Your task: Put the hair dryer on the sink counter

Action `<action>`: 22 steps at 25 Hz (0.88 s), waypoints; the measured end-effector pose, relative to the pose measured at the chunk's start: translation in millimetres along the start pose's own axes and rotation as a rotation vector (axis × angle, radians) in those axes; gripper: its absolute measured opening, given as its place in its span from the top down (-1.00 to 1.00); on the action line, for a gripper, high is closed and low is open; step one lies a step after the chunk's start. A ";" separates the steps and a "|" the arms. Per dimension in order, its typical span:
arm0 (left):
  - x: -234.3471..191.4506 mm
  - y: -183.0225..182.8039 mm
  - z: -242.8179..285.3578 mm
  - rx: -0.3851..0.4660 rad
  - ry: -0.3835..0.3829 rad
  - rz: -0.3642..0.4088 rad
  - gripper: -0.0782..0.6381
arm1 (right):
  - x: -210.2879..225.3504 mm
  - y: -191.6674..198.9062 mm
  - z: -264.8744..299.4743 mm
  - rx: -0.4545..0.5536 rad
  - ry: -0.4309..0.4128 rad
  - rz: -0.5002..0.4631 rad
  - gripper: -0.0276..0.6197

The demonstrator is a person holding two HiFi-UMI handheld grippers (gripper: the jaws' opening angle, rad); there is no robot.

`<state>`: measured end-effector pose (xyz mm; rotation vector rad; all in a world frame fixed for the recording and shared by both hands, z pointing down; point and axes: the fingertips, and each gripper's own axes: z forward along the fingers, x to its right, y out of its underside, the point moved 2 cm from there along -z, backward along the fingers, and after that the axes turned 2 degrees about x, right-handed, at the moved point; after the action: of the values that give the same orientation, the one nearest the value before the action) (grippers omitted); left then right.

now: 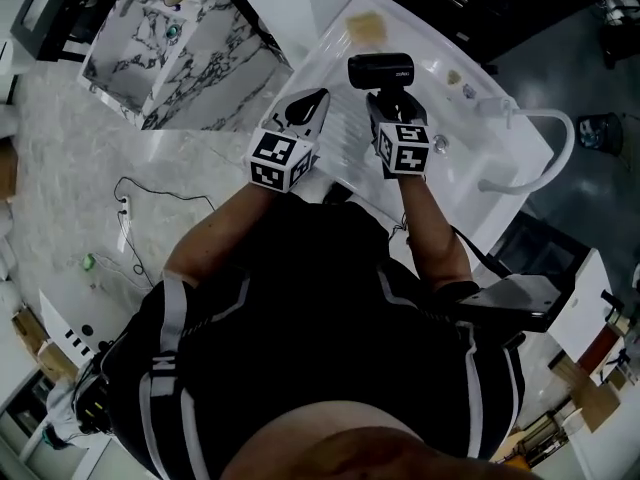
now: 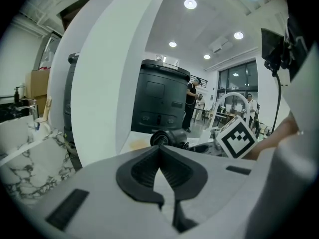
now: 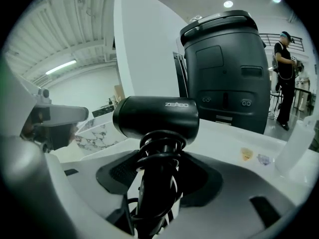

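Hair dryer point(image 3: 155, 117) stood clamped in your right hand-held gripper point(image 3: 158, 183) above the near edge of the desk point(image 1: 335, 63); your left hand-held gripper point(image 2: 159, 151), closed and empty, hovered alongside.

Marble basin point(image 1: 215, 78): white with dark veins, upper left in head view.
Dark cabinet point(image 3: 224, 68): tall, rounded top, two round knobs.
Person point(image 3: 284, 66): standing just beside cabinet, dark clothes.
Ceiling lights point(image 2: 190, 4): round, lit.

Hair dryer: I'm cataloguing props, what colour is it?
The hair dryer is black; right gripper view shows it best.
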<state>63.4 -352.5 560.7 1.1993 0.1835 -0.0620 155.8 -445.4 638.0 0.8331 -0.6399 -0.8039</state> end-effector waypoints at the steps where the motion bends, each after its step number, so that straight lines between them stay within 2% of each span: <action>1: -1.2 0.4 -2.7 -0.001 -0.008 -0.001 0.77 | -0.7 3.2 5.2 -0.012 -0.005 0.000 0.11; 8: -1.2 8.4 -17.0 -0.016 -0.028 -0.020 0.77 | 2.1 28.9 35.2 -0.099 -0.001 0.018 0.11; 22: 2.4 9.9 -23.2 -0.016 0.005 -0.010 0.77 | 6.5 54.6 68.2 -0.221 0.031 0.025 0.11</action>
<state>64.7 -327.2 561.3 1.1830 0.1941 -0.0666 127.3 -454.2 720.4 0.6337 -0.5219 -0.8208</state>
